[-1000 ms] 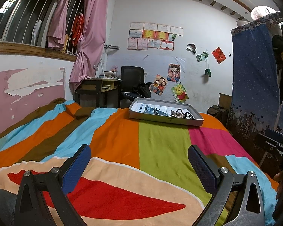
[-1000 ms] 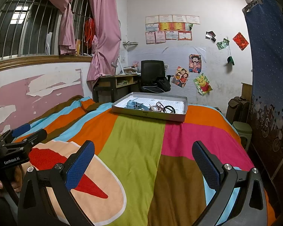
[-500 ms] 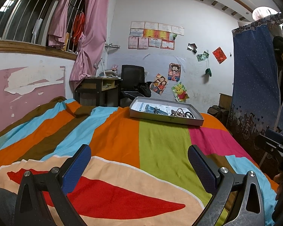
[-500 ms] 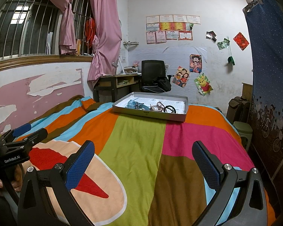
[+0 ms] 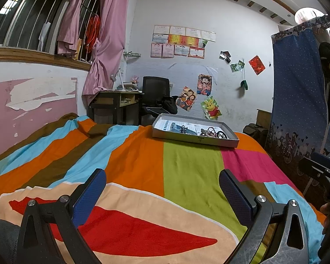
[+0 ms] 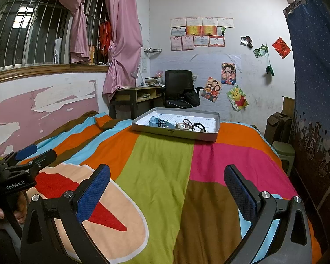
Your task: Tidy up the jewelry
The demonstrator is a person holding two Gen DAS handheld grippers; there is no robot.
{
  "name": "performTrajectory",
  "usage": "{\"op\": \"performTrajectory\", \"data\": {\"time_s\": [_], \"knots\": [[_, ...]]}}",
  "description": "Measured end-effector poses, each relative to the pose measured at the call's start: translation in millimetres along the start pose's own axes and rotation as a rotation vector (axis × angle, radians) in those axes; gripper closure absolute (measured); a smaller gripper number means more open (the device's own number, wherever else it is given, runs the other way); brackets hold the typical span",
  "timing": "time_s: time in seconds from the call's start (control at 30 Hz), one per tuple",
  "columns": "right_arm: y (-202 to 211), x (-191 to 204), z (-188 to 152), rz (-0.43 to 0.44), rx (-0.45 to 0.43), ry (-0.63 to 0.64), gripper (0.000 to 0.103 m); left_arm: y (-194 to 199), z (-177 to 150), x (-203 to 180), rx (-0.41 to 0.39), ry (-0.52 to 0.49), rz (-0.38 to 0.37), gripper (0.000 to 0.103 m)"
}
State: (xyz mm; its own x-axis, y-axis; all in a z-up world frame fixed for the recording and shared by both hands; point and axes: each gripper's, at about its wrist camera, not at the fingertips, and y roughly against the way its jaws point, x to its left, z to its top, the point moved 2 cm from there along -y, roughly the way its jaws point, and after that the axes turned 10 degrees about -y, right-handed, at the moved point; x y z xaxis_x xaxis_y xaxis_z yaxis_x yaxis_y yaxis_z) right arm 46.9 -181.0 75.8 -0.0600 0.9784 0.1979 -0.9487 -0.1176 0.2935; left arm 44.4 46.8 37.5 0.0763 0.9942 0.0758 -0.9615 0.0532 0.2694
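Left gripper (image 5: 161,189) held above bed (image 5: 187,176), jaws wide apart, nothing gripped. Right gripper (image 6: 167,186) likewise spread, unloaded. Tray (image 6: 173,132) with jewelry (image 6: 192,127) seen far ahead of both jaws, on bed.

Left wrist: low over the striped multicoloured bedspread (image 5: 187,171), facing the far grey shallow tray (image 5: 195,136).
Right wrist: same heading, slightly rightward.
Shared: bedspread, tray (image 6: 176,132).

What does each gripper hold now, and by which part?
Nothing. The left gripper and the right gripper are open above the striped bedspread, far from the grey cardboard tray.
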Motion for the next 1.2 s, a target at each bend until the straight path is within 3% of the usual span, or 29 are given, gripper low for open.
{"op": "performTrajectory", "data": {"time_s": [1.2], "knots": [[-0.1,-0.9,-1.3,0.003,0.001,-0.001,0.001,-1.3,-0.7,2.5,-0.003,-0.005,0.001,0.0]]}}
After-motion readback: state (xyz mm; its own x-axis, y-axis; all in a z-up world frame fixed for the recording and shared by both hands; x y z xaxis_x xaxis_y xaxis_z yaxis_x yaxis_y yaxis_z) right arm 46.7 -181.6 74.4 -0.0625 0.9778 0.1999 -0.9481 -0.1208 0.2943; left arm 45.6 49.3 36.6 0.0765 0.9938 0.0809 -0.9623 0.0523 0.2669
